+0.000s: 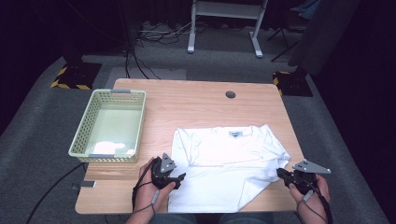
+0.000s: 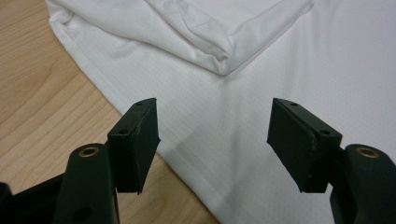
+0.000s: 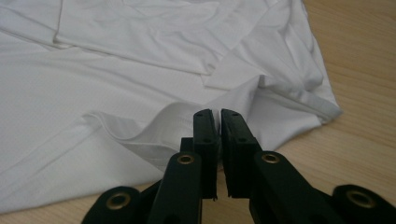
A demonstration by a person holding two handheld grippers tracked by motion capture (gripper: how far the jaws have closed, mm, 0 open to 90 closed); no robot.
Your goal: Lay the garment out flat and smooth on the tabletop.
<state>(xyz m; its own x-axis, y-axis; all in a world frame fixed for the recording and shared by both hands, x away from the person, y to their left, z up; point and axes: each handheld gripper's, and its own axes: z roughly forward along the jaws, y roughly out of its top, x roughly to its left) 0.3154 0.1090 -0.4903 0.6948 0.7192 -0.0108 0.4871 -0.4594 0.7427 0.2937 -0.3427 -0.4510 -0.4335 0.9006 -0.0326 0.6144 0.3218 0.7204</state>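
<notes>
A white T-shirt [image 1: 224, 158] lies spread on the near half of the wooden table [image 1: 201, 102], its lower right part folded over. At the shirt's near left edge my left gripper [image 1: 180, 179] stands open. In the left gripper view the jaws [image 2: 215, 135] straddle the hem of the shirt [image 2: 280, 56] without touching it. My right gripper [image 1: 280, 172] is at the shirt's right side, shut. Its tips [image 3: 219, 114] sit against a raised fold of the shirt [image 3: 93, 70]. I cannot tell whether cloth is pinched between them.
A pale green plastic basket [image 1: 112, 93] stands at the table's left, with something white in its near end. A cable hole [image 1: 230, 94] is at the back of the table. Bare wood runs along the far half and right edge.
</notes>
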